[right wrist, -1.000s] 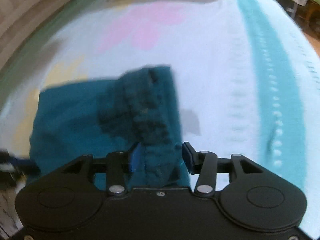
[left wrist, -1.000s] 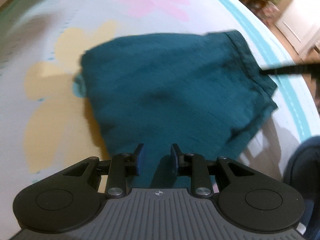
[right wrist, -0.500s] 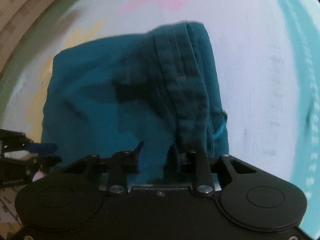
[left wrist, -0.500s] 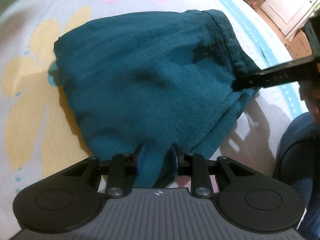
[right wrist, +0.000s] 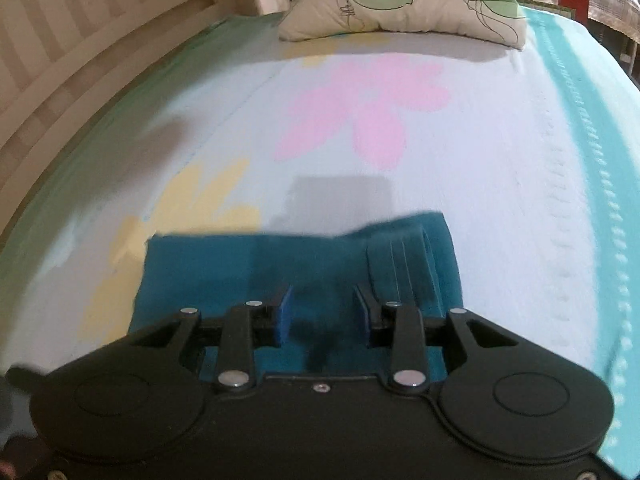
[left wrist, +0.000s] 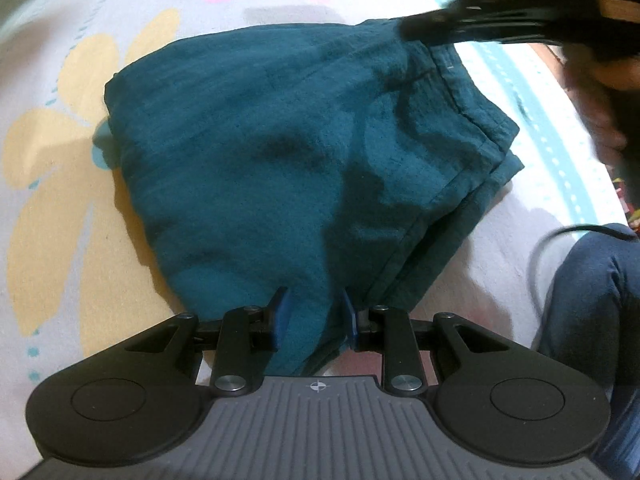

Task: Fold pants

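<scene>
A pair of teal pants [left wrist: 288, 152] lies folded into a compact, roughly square bundle on a pale bedsheet [left wrist: 60, 240] printed with large yellow and pink flowers.

My left gripper [left wrist: 314, 312] sits low at the near edge of the bundle. Its blue-padded fingers [left wrist: 280, 314] stand a little apart with a fold of teal cloth running between them; I cannot tell whether they are pinching that fold or merely straddling it.

My right gripper [right wrist: 322, 312] hovers above the far side of the bundle, released, its fingers apart with nothing caught between them.

The cloth looks soft, light and limp, with a crinkled weave that sags and creases wherever it is unsupported. I judge it will slump the moment it is let go, and the stacked layers may slide apart. The stitched waistband [right wrist: 404, 268] and the hemmed edges [left wrist: 472, 120] are the thickest parts, so they seem the surest places to take hold, pinching through all layers at a corner.

The left view shows the bundle's top, its layered open edge on the right, my own leg in jeans [left wrist: 592, 300], and the right gripper blurred at upper right. The right view alone shows the pillows [right wrist: 400, 4], the wooden bed frame [right wrist: 80, 60], and the turquoise border [right wrist: 592, 120] of the sheet.
</scene>
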